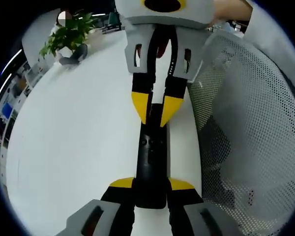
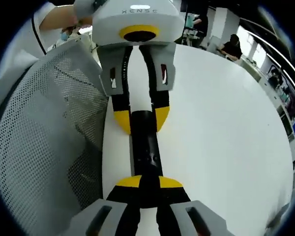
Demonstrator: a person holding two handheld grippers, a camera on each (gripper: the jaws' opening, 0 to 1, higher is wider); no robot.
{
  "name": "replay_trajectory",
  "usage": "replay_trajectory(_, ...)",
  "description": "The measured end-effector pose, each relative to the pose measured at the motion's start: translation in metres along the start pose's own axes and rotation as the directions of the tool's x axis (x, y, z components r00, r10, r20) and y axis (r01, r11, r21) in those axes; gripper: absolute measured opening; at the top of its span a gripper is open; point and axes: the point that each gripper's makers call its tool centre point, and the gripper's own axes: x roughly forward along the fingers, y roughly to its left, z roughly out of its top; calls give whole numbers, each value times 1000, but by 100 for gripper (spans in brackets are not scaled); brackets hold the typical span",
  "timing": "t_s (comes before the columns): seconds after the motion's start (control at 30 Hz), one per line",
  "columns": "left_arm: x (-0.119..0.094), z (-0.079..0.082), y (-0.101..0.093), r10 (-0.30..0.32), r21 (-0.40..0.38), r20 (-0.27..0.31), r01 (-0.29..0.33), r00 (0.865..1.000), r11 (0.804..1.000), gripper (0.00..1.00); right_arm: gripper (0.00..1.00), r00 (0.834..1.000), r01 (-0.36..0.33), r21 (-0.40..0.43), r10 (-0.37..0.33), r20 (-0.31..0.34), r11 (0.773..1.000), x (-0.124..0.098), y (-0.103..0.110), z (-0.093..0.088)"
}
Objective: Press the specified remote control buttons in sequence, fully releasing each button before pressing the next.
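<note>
In the left gripper view, the left gripper [image 1: 151, 189] rises from the bottom with its two yellow-tipped jaws closed against the sides of a black remote control [image 1: 151, 162], holding its near end between them. The remote lies flat on the white table [image 1: 78, 147] and extends straight forward from this gripper. At its far end the right gripper [image 1: 156, 114] comes down from the top of the view; its yellow tips are close together, with only a narrow gap, and they meet the top face of the remote near its far end. If they press a button there or only touch the surface, I cannot tell. In the right gripper view the same arrangement is seen from the other side: the right gripper [image 2: 148, 186] stands at the bottom with its yellow tips nearly together over the near end of the remote control [image 2: 146, 147], and the left gripper [image 2: 140, 119] is at the far end, its jaws clamped on both sides of the remote. A grey mesh chair back [image 1: 246, 128] stands just beside the table edge, right of the left gripper. A green potted plant [image 1: 69, 37] sits on the table well apart, far ahead and to the left.
</note>
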Motion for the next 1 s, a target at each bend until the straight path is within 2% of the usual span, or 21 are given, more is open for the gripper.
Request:
replay_trajectory(0.07, 0, 0, 0, 0, 2, 0, 0, 1000, 1000, 24, 8, 999, 15, -65, -12, 44, 998, 0, 0, 3)
replay_trajectory(0.17, 0, 0, 0, 0, 3, -2, 0, 1000, 1000, 24, 7, 998, 13, -106, -6, 68, 994, -1, 3, 4)
replay_trajectory(0.37, 0, 0, 0, 0, 0, 6, 0, 1000, 1000, 24, 8, 998, -50, -161, 57, 39, 986, 0, 1, 5)
replay_trajectory(0.4, 0, 0, 0, 0, 0, 9, 1, 1000, 1000, 24, 8, 997, -67, -197, 74, 28, 978, 0, 2, 5)
replay_trajectory(0.57, -1, 0, 0, -2, -4, 23, 2, 1000, 1000, 24, 8, 994, -101, -190, 106, 17, 977, 1, 0, 6)
replay_trajectory(0.7, -1, 0, 0, -2, -7, 27, 2, 1000, 1000, 24, 7, 992, -127, -45, 127, -19, 991, 1, -1, 7)
replay_trajectory(0.77, -1, 0, 0, -2, -8, 29, 2, 1000, 1000, 24, 7, 994, -94, -33, 92, -61, 995, 2, -1, 7)
replay_trajectory(0.83, 0, 0, -1, 3, -11, 31, -2, 1000, 1000, 24, 7, 995, -58, -71, 51, -91, 996, 3, 0, 7)
replay_trajectory(0.87, -1, 0, -1, 5, -9, 32, -5, 999, 1000, 24, 7, 995, -48, -34, 45, -90, 998, 4, 0, 7)
replay_trajectory(0.9, -1, 0, -1, 7, -14, 35, -6, 999, 1000, 24, 6, 997, -41, 44, 44, -70, 998, 4, -1, 7)
replay_trajectory(0.93, -1, 0, -1, 6, -16, 37, -5, 999, 1000, 24, 6, 997, -42, 61, 46, -63, 997, 4, -2, 7)
replay_trajectory(1.0, 0, 1, 0, 6, -19, 41, -5, 999, 1000, 24, 6, 999, -47, 141, 48, -5, 989, 4, -4, 8)
